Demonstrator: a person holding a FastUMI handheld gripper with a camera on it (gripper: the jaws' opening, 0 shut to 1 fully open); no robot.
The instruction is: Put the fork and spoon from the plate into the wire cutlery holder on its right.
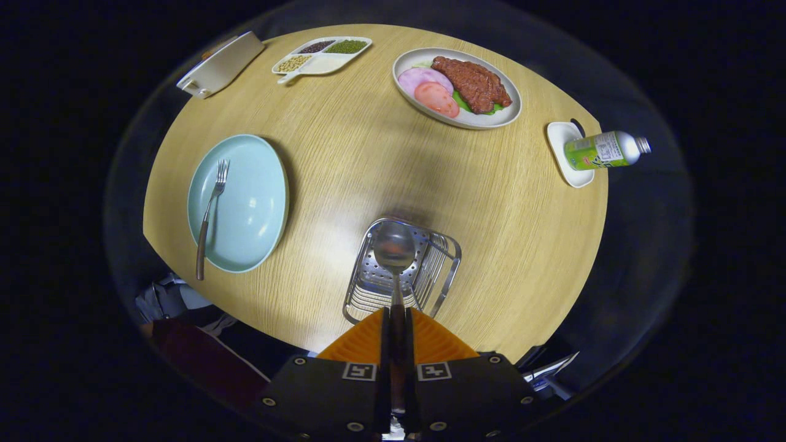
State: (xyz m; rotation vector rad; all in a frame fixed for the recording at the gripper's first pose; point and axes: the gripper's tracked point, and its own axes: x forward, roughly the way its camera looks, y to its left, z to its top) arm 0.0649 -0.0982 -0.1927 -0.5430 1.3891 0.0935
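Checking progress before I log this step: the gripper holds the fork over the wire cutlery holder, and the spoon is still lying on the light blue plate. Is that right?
Not quite: the two are swapped. The gripper view shows the gripper shut on the spoon, its bowl over the wire cutlery holder, while the fork still lies on the light blue plate.

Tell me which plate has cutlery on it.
The light blue plate beside the holder: the fork lies on it. The oval plate carries food only. The gripper holds the spoon.
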